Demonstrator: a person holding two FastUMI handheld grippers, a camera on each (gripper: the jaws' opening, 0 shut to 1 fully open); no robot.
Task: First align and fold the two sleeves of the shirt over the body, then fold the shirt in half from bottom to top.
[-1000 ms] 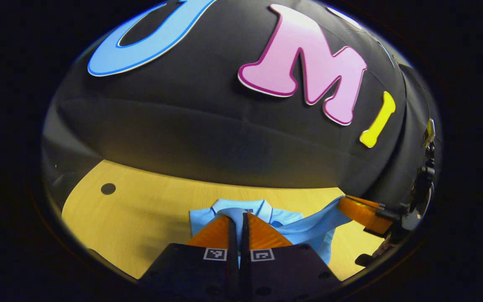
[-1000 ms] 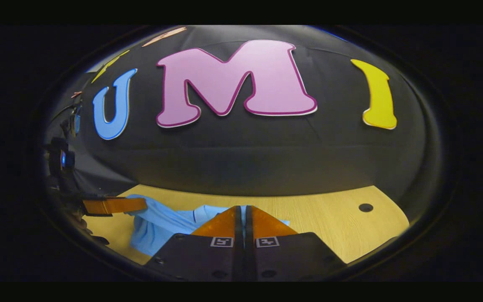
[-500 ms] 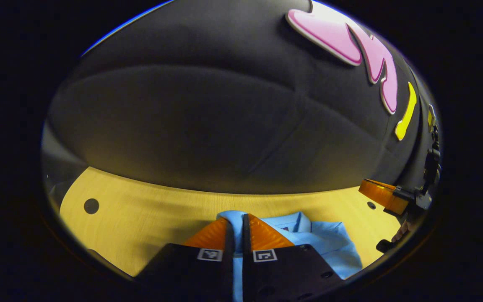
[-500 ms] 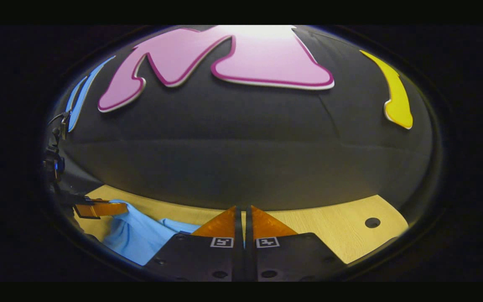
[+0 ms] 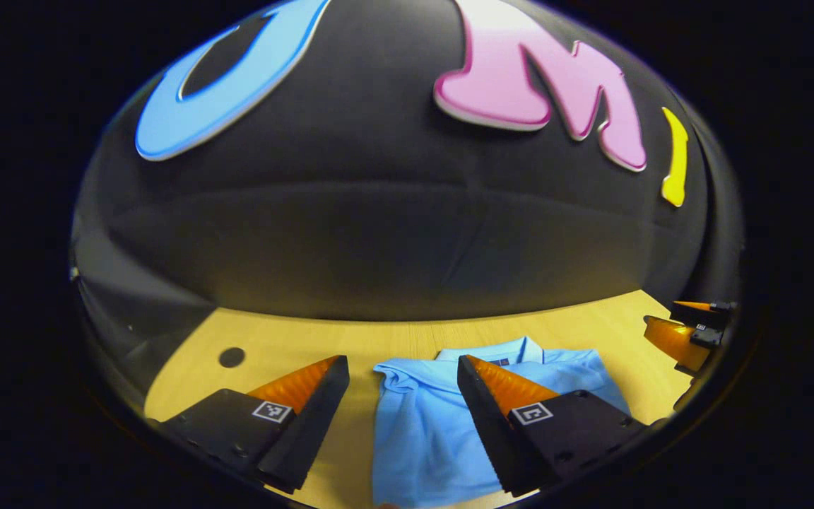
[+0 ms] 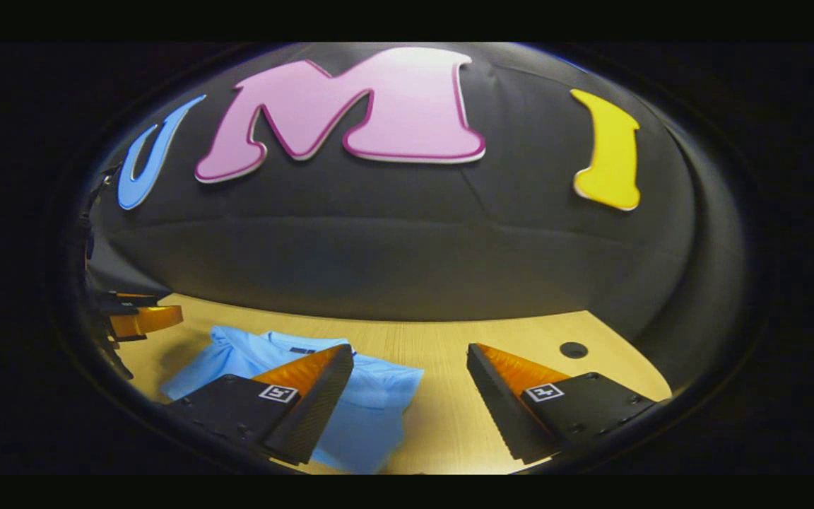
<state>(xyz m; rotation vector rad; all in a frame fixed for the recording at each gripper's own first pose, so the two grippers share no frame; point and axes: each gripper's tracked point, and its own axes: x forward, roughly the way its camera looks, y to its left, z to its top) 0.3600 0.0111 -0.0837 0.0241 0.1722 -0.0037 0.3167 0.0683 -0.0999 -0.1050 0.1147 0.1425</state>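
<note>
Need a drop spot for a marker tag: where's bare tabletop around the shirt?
Bare wooden tabletop between the blue polo shirt and the cable hole; more between the shirt and the other hole. Crowded over the shirt: both open tongs hover there.

Both our grippers stand open above the table.

In the left gripper view we see our left gripper with its two fingers spread wide, nothing between them, pointing forward and a little down. Our right gripper appears near the right edge of that view, well apart. In the right gripper view our right gripper also has its fingers far apart and holds nothing, and our left gripper shows at the left edge.
</note>
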